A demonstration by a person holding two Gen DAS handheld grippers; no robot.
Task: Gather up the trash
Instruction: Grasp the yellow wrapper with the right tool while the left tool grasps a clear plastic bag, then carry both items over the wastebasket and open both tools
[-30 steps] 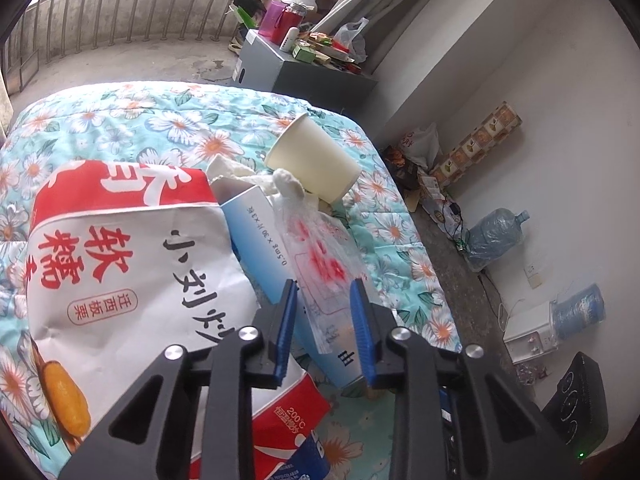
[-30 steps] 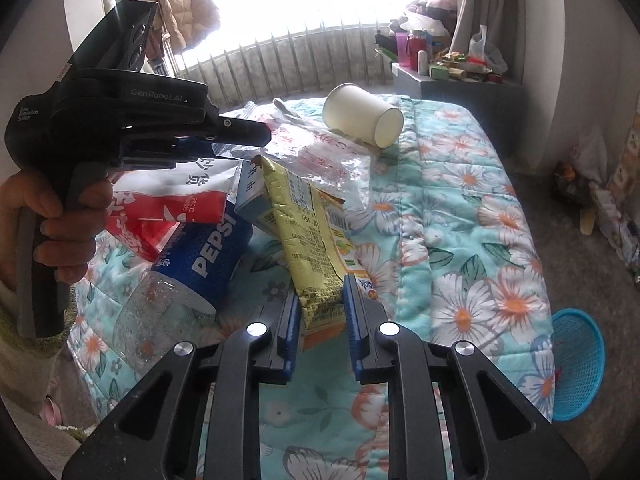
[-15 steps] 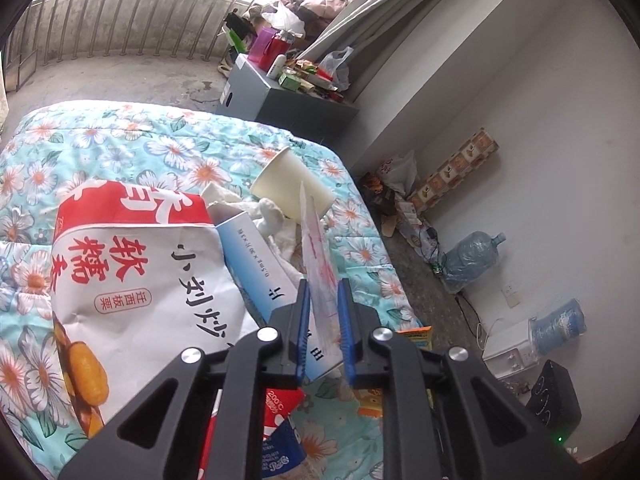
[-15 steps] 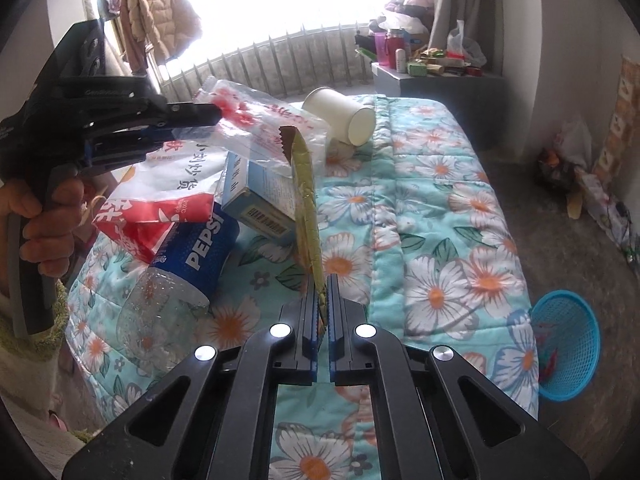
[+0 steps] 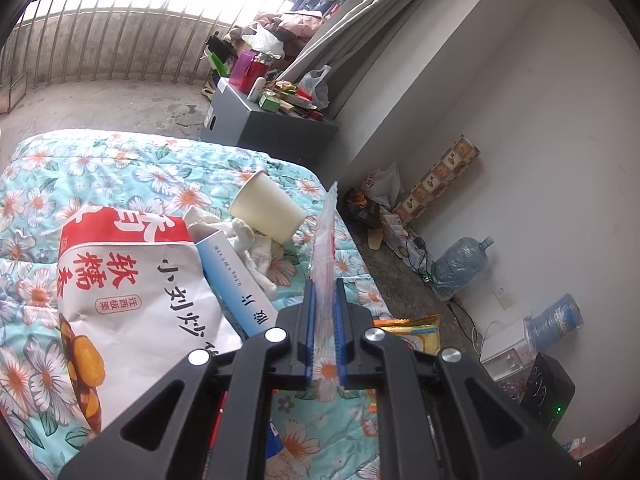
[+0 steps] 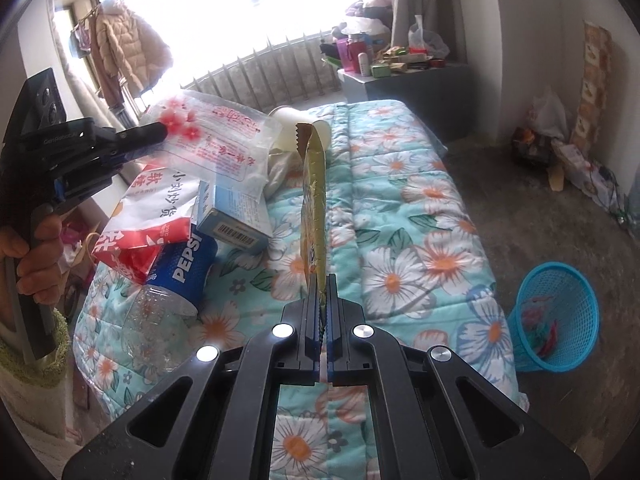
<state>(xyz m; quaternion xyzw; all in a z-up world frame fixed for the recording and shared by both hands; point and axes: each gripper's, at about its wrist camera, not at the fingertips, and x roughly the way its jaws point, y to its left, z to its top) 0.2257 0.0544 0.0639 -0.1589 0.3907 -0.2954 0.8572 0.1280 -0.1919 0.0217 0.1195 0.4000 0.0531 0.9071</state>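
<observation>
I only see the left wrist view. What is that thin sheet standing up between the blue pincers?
Observer: From the right wrist view it is a clear bag printed with red flowers, held up above the bed.
Operator: Where does trash go? I see no bin.
Observer: A blue mesh basket stands on the floor beside the bed.
Operator: Is the other hand busy?
Observer: Yes, the right gripper is shut on a yellow wrapper.
</observation>
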